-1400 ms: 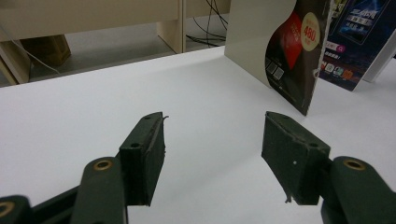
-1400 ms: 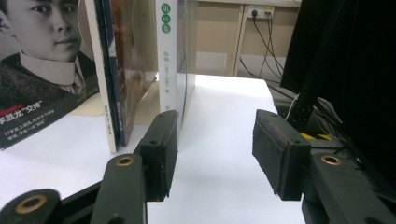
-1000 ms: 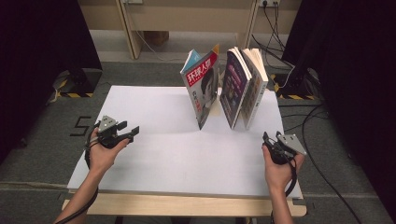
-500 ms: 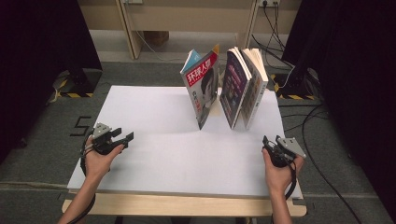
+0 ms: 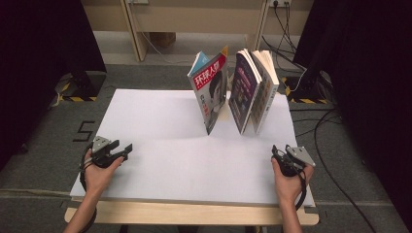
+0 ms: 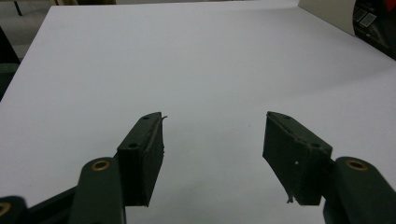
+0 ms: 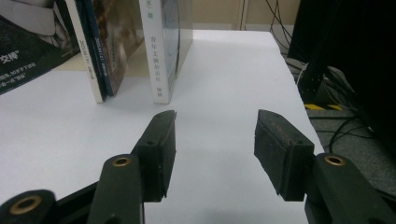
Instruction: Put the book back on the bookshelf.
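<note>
Left gripper [image 5: 121, 149] sits low over the near-left corner of the desk [image 5: 160, 165], held in the person's left hand [image 5: 99, 172], forearm coming in from the bottom edge. It points right and slightly away across the white top. In the left gripper view [image 6: 215, 154] the jaws stand spread apart, nothing between them, only bare desk surface under and ahead.

Right gripper [image 5: 276, 153] is at the near-right corner, in the right hand [image 5: 289, 182], grey three-cornered plate on top, cable looping beside the wrist. It points away from the person toward the books. Right gripper view [image 7: 215, 149]: jaws released, wide gap, nothing grasped, white desk [image 7: 224, 84] between them.

Nearest things: three books standing upright at the far middle-right of the desk, well apart from both grippers. The red-cover magazine [image 5: 210, 90] stands fanned open, long axis vertical, cover facing the person and leaning a little to the left. Just right of it, the purple-cover book [image 5: 244, 90] stands on its bottom edge, top tilted right. The beige-paged book [image 5: 265, 92] stands just beside it, the two close together at the base. In the right gripper view their spines [image 7: 159, 51] face the gripper, upright, straight ahead of the left jaw.
</note>
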Demonstrator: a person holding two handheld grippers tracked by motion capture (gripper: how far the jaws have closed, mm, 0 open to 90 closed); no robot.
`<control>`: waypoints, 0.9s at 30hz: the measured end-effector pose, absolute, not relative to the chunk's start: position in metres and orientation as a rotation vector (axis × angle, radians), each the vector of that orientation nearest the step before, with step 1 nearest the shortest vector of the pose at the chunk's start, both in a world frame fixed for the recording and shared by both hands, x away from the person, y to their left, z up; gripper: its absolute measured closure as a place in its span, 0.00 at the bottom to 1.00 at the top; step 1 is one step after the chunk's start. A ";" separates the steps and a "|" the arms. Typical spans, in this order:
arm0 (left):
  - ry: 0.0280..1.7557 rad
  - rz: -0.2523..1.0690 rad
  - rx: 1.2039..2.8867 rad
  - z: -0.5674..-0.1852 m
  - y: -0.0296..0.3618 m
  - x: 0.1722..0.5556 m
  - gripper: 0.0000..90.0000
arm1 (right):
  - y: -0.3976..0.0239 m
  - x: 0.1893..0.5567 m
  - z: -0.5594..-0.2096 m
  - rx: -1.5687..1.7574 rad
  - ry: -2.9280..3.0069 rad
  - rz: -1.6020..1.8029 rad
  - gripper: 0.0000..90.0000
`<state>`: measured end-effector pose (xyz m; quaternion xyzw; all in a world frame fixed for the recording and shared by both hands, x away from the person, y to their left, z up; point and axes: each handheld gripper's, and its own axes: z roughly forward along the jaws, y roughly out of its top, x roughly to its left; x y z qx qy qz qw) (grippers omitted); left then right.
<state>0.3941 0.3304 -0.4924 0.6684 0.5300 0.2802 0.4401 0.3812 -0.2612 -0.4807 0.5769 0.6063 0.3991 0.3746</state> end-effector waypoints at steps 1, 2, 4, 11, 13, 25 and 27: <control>1.320 0.696 1.659 -0.493 0.331 0.394 0.42 | -0.261 0.381 -0.482 1.482 1.557 1.017 0.55; 1.322 0.702 1.660 -0.495 0.332 0.393 0.42 | -0.261 0.382 -0.483 1.471 1.559 1.016 0.55; 1.321 0.704 1.657 -0.496 0.332 0.393 0.42 | -0.261 0.382 -0.484 1.480 1.564 1.010 0.55; 1.328 0.714 1.620 -0.499 0.334 0.391 0.42 | -0.259 0.382 -0.488 1.472 1.578 0.991 0.54; 1.327 0.726 1.610 -0.499 0.334 0.389 0.42 | -0.259 0.382 -0.488 1.472 1.575 0.991 0.54; 1.274 0.824 1.639 -0.499 0.326 0.383 0.38 | -0.257 0.382 -0.490 1.442 1.573 0.987 0.46; 1.273 0.825 1.637 -0.499 0.326 0.383 0.38 | -0.255 0.381 -0.489 1.434 1.582 0.978 0.47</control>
